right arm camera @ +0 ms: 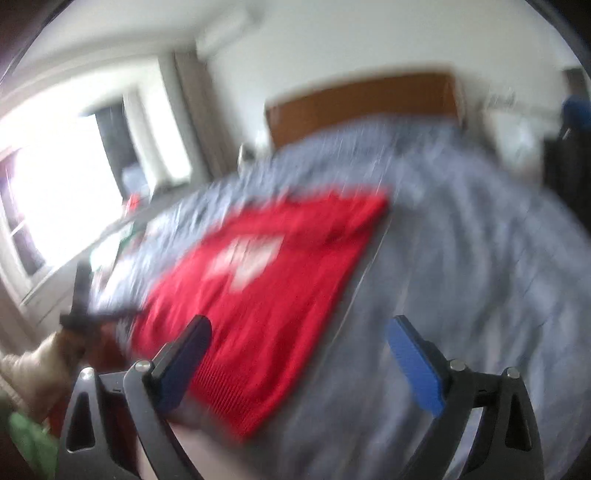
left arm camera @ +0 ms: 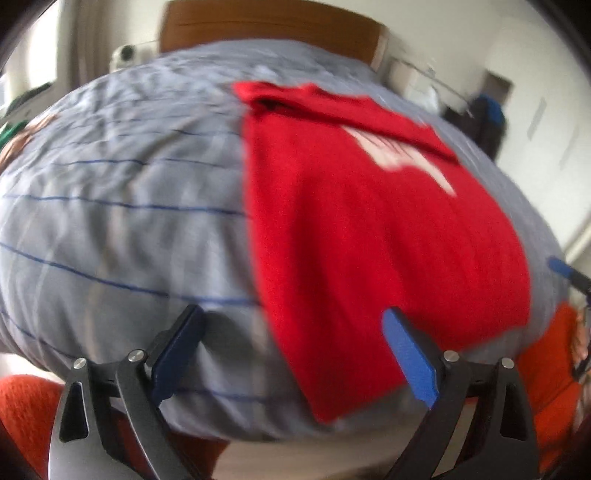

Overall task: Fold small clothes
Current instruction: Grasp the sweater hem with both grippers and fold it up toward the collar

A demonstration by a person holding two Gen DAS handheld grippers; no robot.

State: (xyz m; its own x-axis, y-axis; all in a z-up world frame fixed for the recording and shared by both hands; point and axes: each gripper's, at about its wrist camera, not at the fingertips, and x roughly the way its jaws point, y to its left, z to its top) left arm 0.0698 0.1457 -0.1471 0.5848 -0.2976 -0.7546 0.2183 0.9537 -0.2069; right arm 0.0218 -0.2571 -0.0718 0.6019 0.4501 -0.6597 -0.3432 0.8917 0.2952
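Observation:
A red garment (left arm camera: pixel 373 236) with a white print lies flat on the grey bed cover (left arm camera: pixel 122 206), its sides folded in to a long strip. It reaches the near edge of the bed. It also shows in the right wrist view (right arm camera: pixel 266 280), blurred. My left gripper (left arm camera: pixel 295 317) is open and empty above the garment's near left corner. My right gripper (right arm camera: pixel 299 328) is open and empty above the garment's near right edge. The right gripper's blue fingertip (left arm camera: pixel 557 266) shows at the right edge of the left wrist view.
A brown wooden headboard (left arm camera: pixel 273 27) stands at the far end of the bed. Orange cloth (left arm camera: pixel 554 373) lies below the bed's near edge on both sides. A bright window (right arm camera: pixel 55 199) is at the left. Dark items (left arm camera: pixel 484 118) stand by the right wall.

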